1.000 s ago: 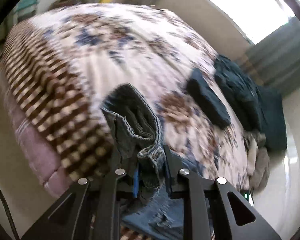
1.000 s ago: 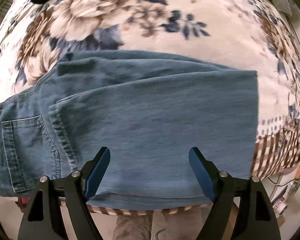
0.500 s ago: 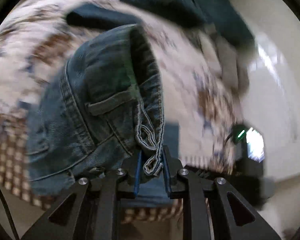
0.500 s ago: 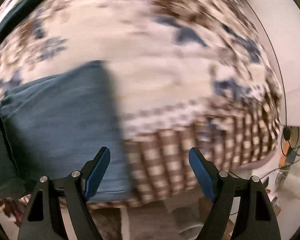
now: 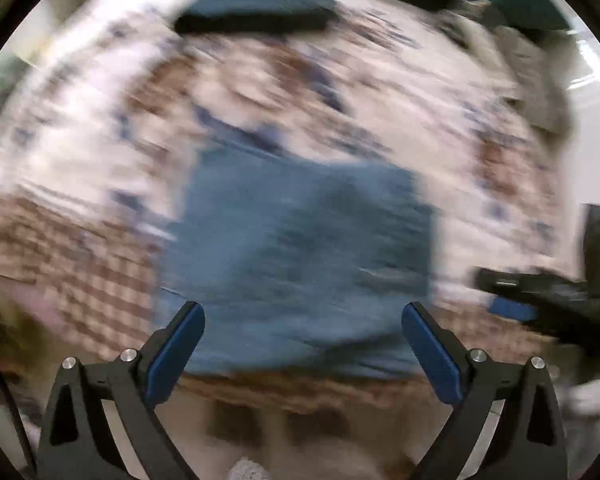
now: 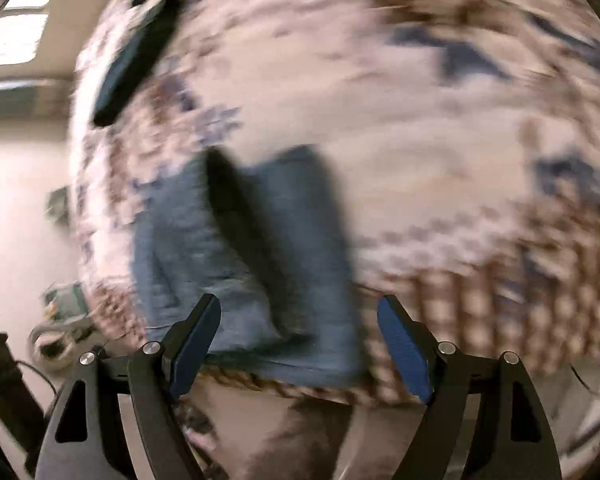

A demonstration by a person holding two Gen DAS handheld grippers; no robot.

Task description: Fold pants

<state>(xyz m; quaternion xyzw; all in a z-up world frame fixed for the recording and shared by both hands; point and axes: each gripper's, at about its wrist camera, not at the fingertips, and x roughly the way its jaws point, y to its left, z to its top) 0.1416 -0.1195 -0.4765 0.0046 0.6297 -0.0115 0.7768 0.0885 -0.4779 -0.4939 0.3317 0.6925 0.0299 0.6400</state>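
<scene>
Your left gripper (image 5: 302,354), low in its frame, stands with blue-padded jaws spread wide and empty. Just beyond it the folded blue denim pants (image 5: 300,256) lie at mid-frame on the floral and checked bedspread (image 5: 480,128), near its lower edge. Your right gripper (image 6: 300,344) is likewise spread and empty, with the pants (image 6: 244,248) ahead, left of centre. A dark folded garment (image 5: 256,12) sits at the top, blurred.

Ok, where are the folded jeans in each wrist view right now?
Left wrist: jeans fill the centre, just beyond the open left claw.
Right wrist: jeans sit left of centre, ahead of the open right claw.
Shared landmark: the dark folded garment farther up the floral bedspread.
</scene>
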